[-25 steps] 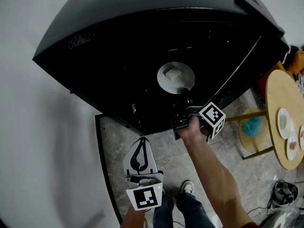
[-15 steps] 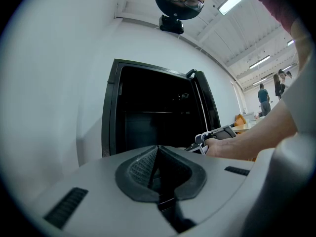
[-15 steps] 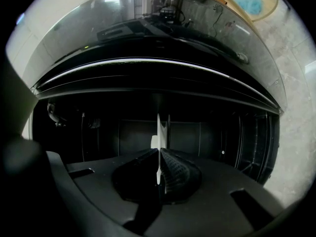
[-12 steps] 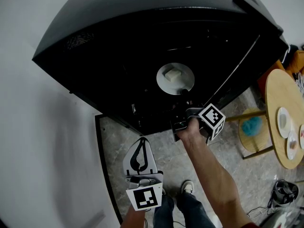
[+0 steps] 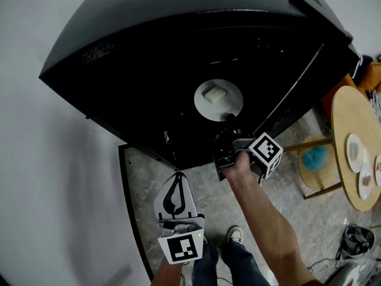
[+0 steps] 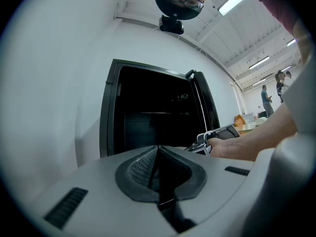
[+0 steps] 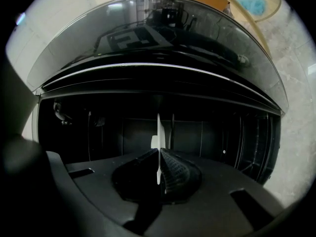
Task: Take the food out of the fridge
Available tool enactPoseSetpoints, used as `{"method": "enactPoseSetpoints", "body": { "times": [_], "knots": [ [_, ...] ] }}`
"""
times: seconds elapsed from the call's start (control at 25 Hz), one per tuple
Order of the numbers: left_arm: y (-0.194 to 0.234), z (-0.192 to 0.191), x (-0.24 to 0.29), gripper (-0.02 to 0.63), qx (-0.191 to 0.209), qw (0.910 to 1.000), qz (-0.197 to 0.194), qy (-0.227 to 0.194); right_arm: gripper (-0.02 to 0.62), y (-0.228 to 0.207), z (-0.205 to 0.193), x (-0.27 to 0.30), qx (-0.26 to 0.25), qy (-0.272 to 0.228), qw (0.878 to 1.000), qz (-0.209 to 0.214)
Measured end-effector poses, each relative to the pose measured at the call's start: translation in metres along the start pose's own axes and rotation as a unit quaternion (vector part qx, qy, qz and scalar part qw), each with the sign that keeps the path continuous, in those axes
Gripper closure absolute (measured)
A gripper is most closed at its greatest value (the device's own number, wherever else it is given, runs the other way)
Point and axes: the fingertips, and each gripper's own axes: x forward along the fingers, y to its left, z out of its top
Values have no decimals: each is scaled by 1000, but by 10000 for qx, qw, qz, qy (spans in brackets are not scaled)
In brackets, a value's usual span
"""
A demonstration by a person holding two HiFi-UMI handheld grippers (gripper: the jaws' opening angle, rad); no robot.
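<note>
A white plate (image 5: 229, 105) carrying a pale block of food (image 5: 214, 94) hangs inside the open black fridge (image 5: 149, 70). My right gripper (image 5: 229, 119) reaches into the fridge and is shut on the plate's near rim. In the right gripper view the plate (image 7: 158, 127) shows edge-on, pinched between the jaws of the right gripper (image 7: 159, 169). My left gripper (image 5: 176, 180) is held low in front of the fridge, shut and empty. In the left gripper view the left gripper (image 6: 158, 167) points at the fridge (image 6: 148, 112), with the right gripper (image 6: 217, 135) off to the right.
The fridge door (image 5: 309, 64) stands open at the right. Beyond it is a round wooden table (image 5: 348, 177) with small plates and a stool bearing something blue (image 5: 314, 158). A white wall (image 5: 47, 177) is on the left. The person's shoes (image 5: 233, 236) stand on the stone floor.
Almost nothing: the plate and the right gripper have edged slightly to the left. The left gripper has stayed where it was.
</note>
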Motion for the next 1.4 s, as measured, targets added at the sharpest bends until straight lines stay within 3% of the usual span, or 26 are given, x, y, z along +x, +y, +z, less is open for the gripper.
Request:
{"method": "enactPoseSetpoints", "body": {
  "times": [0.52,1.4],
  "knots": [
    [-4,0,0,592,21,10000,-41,22,566,5,-9,-18,-243,119,9996,52],
    [-4,4,-2,592,83,10000,-41,-31,566,24,-20,-60,-40,133,9993,356]
  ]
}}
